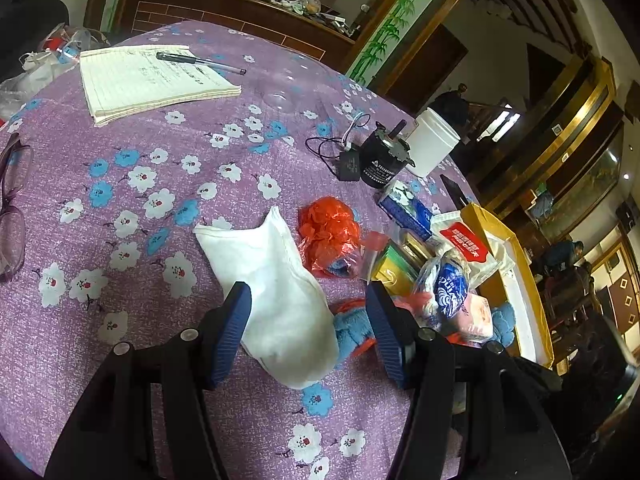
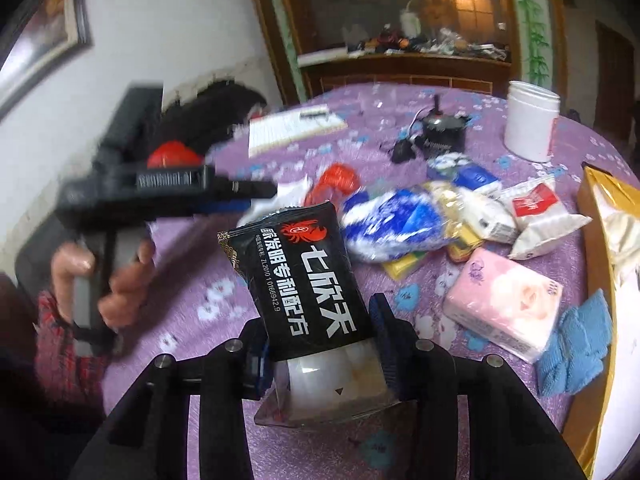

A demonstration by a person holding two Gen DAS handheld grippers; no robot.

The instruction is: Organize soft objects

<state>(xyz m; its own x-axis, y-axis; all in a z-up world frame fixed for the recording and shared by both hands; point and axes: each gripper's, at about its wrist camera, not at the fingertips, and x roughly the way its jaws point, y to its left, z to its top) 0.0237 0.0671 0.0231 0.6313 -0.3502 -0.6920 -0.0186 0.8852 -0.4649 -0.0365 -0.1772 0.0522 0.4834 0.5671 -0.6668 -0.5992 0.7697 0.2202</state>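
**A:** On the purple flowered tablecloth (image 1: 168, 184), taking the white jar (image 1: 431, 142) as our marker, what is biggest?

**B:** The lined notepad (image 1: 152, 80), well off from the jar toward the far left of the cloth, with a pen (image 1: 200, 63) lying across it. Next comes the gold-edged box (image 2: 600, 216), on the near side of the jar at the table's right edge.

**A:** And the soft things?

**B:** A white sock (image 1: 276, 292) lies flat, well nearer than the jar, and the left gripper (image 1: 308, 312) stands spread wide around its toe end; whether the pads touch it I cannot tell. A blue plush piece (image 1: 354, 330) sits just beside the sock, against the right-hand finger. A crumpled orange bag (image 1: 328, 228) lies between the sock and the jar.

**A:** The other claw?

**B:** The right gripper (image 2: 320, 336) is clamped on a black snack packet (image 2: 304, 276), held up off the cloth and tilted, nearer than the jar. A pink tissue pack (image 2: 504, 304) lies to the packet's right, touching a blue cloth (image 2: 572, 352) beside the box.

**A:** Smaller things?

**B:** A black motor (image 1: 382, 156) with its wired block stands just beside the jar. Purple glasses (image 1: 12, 208) sit far from it, at the left edge. A hand (image 2: 100, 272) in the right wrist view grips the other tool's handle.
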